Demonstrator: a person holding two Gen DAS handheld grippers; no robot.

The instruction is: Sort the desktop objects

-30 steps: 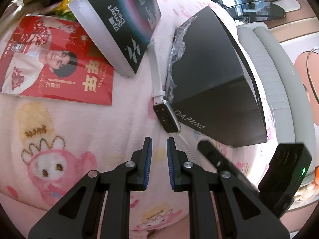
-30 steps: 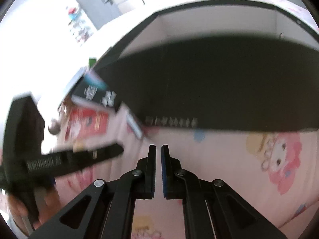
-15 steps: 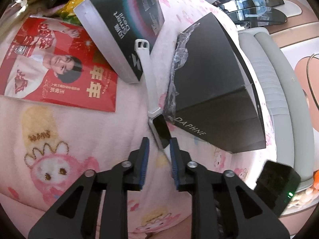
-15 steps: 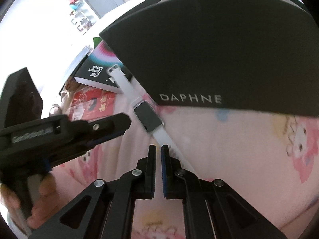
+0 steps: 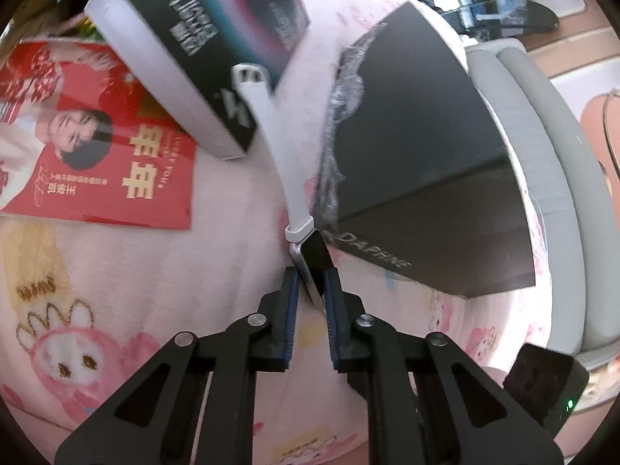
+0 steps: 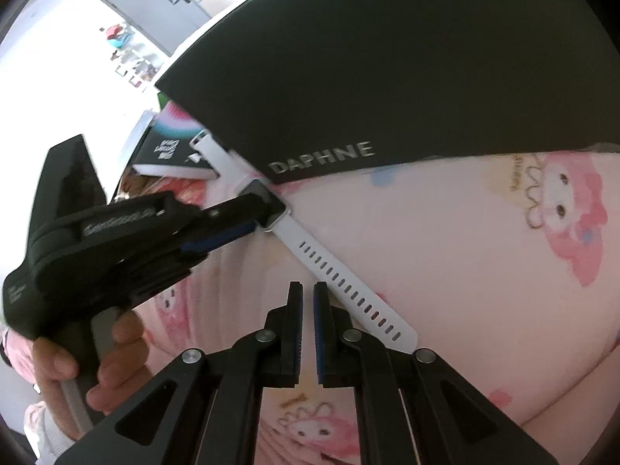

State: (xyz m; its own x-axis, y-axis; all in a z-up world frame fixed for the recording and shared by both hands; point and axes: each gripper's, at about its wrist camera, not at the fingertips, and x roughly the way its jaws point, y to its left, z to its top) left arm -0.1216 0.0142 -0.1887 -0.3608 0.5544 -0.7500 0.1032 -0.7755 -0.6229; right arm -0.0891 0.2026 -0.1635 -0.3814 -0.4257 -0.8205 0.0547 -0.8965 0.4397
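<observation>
A white-strapped smartwatch (image 5: 286,162) lies on the pink cartoon blanket (image 5: 97,290), between a black "DAPHNE" box (image 5: 418,155) and a black-and-grey product box (image 5: 217,38). My left gripper (image 5: 312,283) is closing its jaws, and the blue pads press on the dark watch body, which stands tilted on its edge. In the right wrist view the left gripper (image 6: 263,213) comes in from the left and pinches the watch body, and the holed strap (image 6: 341,279) trails toward my right gripper (image 6: 308,290). The right gripper is shut and empty, just beside that strap.
A red printed booklet (image 5: 97,147) lies left of the product box. A grey padded edge (image 5: 542,155) runs behind the DAPHNE box (image 6: 387,77). A person's hand (image 6: 116,356) holds the left gripper's handle. Bare blanket (image 6: 484,271) spreads to the right.
My left gripper opened a little, slid forward around the watch body and closed on it; the watch turned onto its edge. The right gripper swung from the black box down toward the strap.
</observation>
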